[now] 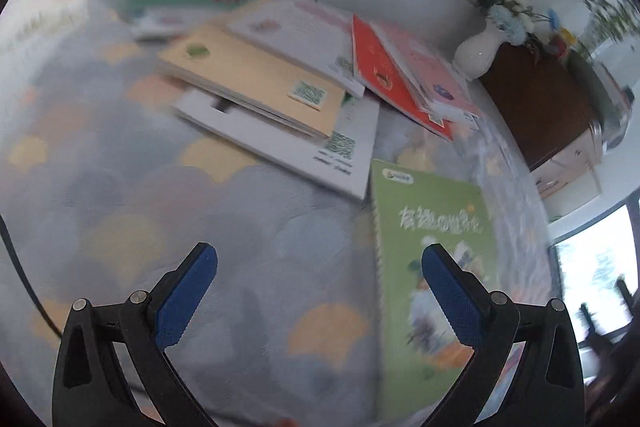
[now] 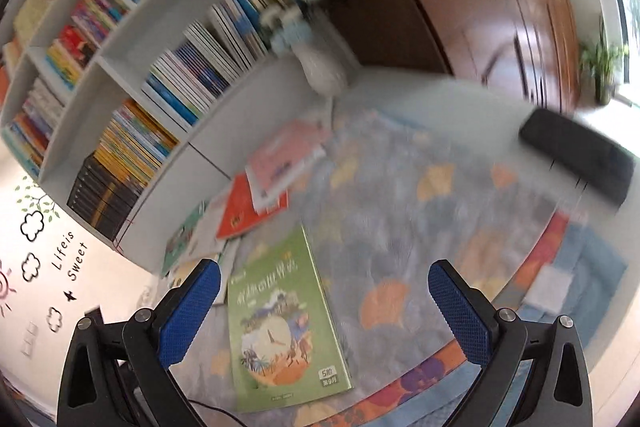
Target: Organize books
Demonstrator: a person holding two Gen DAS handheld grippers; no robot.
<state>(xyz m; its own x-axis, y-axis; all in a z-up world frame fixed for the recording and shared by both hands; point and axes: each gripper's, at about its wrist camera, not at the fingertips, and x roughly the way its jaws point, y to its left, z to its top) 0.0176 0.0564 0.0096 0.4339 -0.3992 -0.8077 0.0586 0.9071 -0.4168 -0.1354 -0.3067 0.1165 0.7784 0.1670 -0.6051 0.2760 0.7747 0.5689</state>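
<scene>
Both tongs are spread wide and grip nothing: the left gripper (image 1: 319,261) and right gripper (image 2: 324,277) hang over the patterned blue cloth (image 1: 120,163). The green book (image 2: 280,323) lies flat at lower centre of the right view; the loose book pile (image 1: 256,79) fills the left view's upper centre, below the white bookshelf (image 2: 120,67).

Left gripper (image 1: 319,263) with blue-padded fingers spread wide, holding nothing; right gripper (image 2: 325,281) likewise spread wide, holding nothing
</scene>
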